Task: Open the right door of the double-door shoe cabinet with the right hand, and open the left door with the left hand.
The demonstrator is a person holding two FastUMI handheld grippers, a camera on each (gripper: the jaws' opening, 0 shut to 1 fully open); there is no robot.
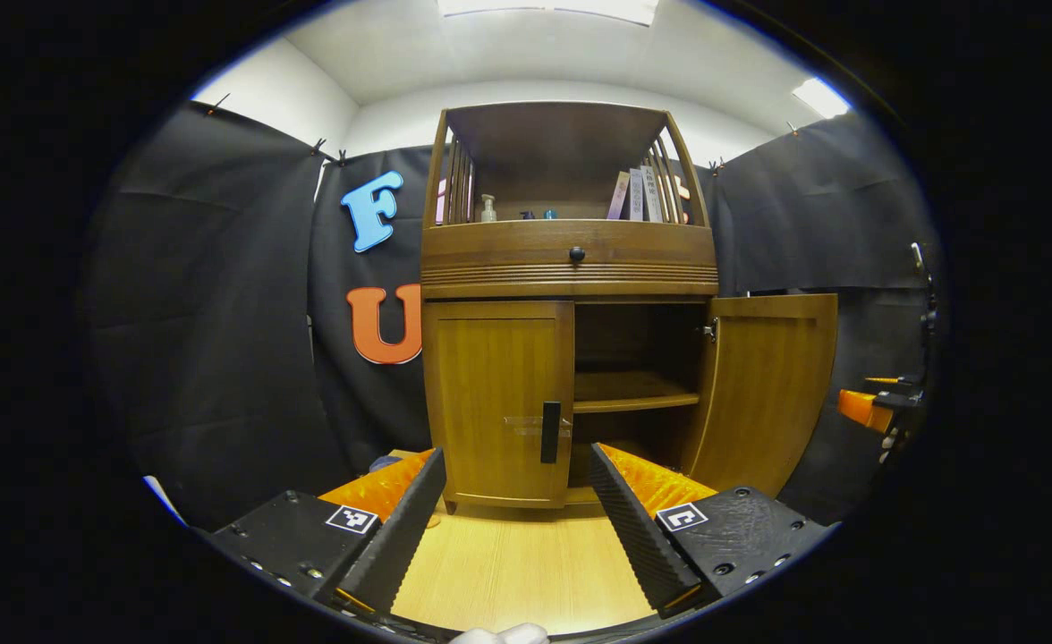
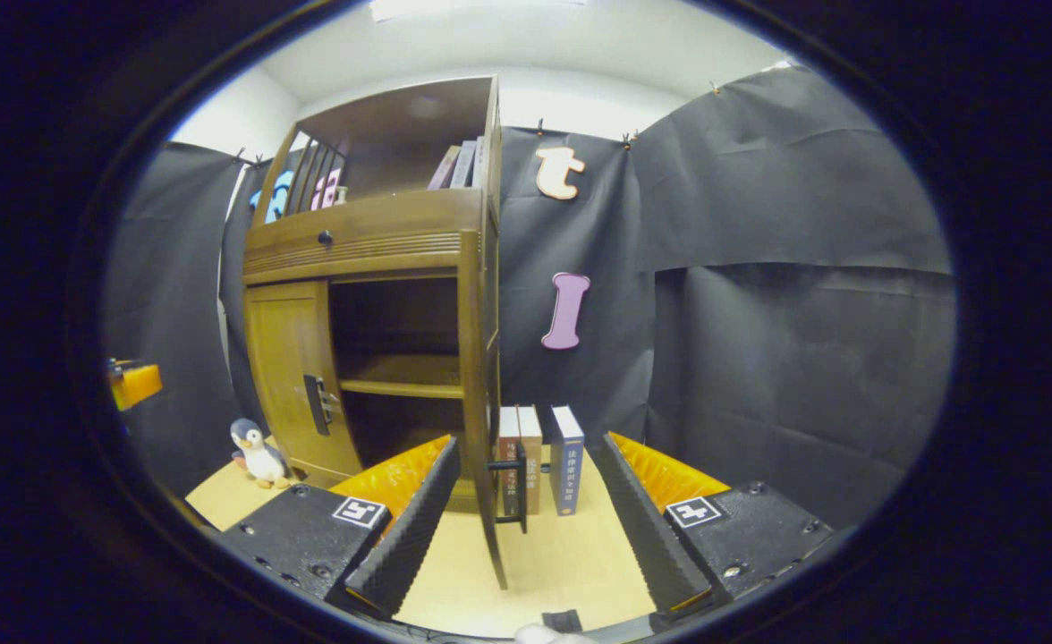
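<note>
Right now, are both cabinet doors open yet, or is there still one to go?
One's done, one to go. The right door is swung wide open, so you can see the shelf inside. The left door is flat shut. The left gripper is open and lined up in front of its handle but not touching it. The right gripper is open too, with the open door's edge between its fingers.

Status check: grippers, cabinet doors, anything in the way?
Both grippers open, left gripper, right gripper. Right door open, left door shut. Left door's handle unobstructed.
</note>
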